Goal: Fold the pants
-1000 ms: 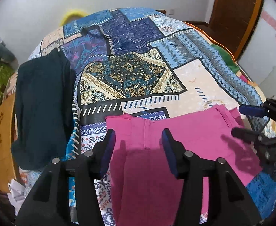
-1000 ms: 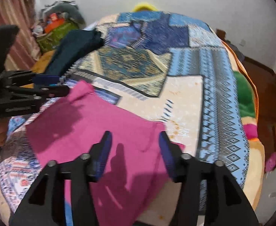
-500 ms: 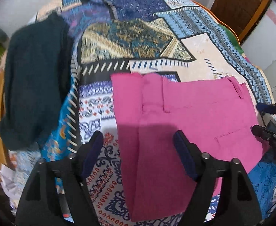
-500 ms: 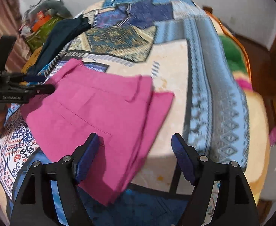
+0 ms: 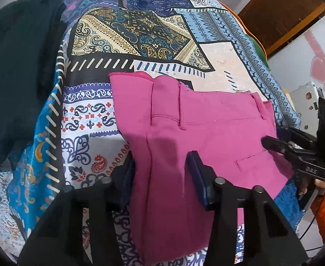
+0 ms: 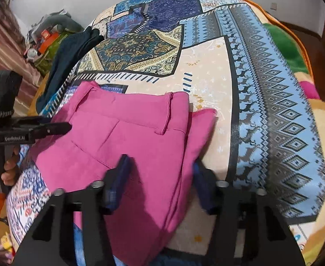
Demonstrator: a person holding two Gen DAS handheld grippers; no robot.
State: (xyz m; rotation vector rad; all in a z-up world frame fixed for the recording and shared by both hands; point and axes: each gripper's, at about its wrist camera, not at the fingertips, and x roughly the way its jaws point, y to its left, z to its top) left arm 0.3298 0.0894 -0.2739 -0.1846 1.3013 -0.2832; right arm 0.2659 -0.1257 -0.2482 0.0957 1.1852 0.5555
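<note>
The folded pink pants lie on the patterned bedspread, waistband toward the far side; they also show in the right wrist view. My left gripper is open, its fingers straddling the pants' left near edge. My right gripper is open, its fingers straddling the pants' right near edge. Each gripper shows from the side in the other's view: the right one, the left one. The fabric lies slack between the pads.
A dark teal garment lies along the bed's left edge, also in the right wrist view. A green and orange blanket hangs off the right side. A wooden door stands at the far right; clutter sits beyond the bed's left side.
Both grippers opened wider, then narrowed somewhat while dropping low over the near edge of the pants. The pants now lie between each pair of fingers.
</note>
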